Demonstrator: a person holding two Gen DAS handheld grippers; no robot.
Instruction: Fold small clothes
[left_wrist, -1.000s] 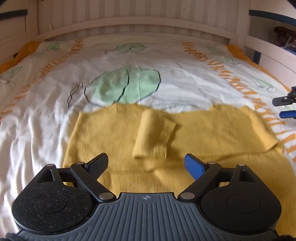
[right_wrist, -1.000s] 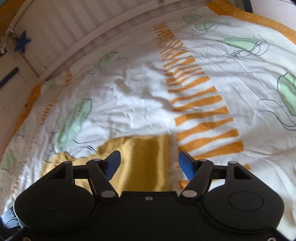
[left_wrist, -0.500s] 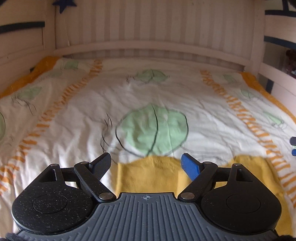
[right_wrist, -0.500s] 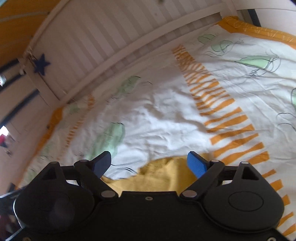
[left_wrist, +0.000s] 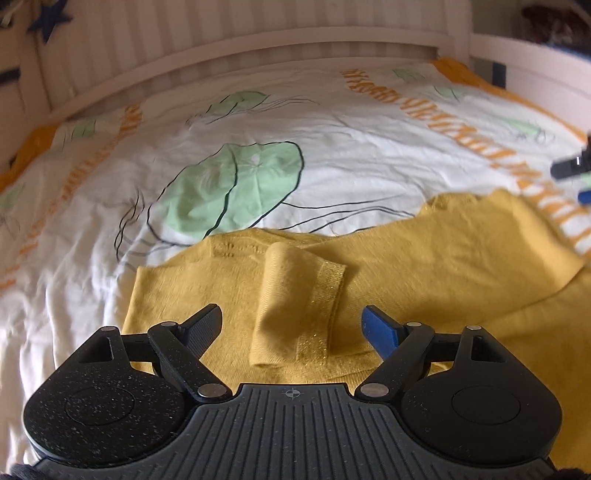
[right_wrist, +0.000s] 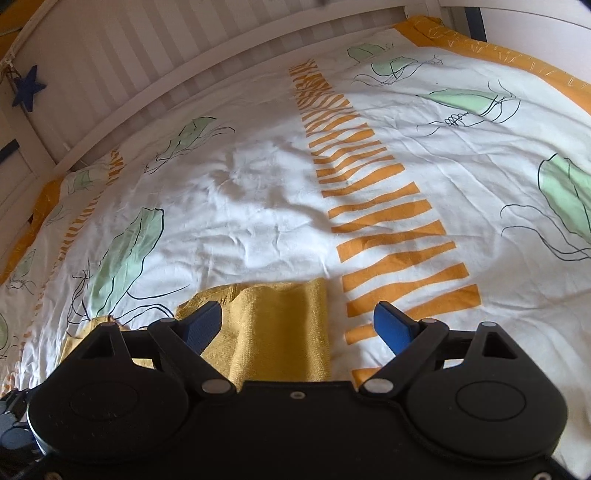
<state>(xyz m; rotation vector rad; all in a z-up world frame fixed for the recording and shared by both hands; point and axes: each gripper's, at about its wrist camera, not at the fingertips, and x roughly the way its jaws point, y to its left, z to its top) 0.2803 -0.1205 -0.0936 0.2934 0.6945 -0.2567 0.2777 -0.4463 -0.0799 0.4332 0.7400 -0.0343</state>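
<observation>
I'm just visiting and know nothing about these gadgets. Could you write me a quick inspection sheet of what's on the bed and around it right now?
Surface: bed cover, white with green jellyfish prints and orange stripes, wrinkled.
Job's things: yellow sweater lying flat, one sleeve folded over its body; the other sleeve's end sits below the right gripper.
Clutter: nothing seen.
Grippers: left gripper with jaws open above the folded sleeve, holding nothing; right gripper with jaws open, holding nothing.
Cables: nothing seen.
Surroundings: white slatted bed frame; blue star hanging on it.
</observation>
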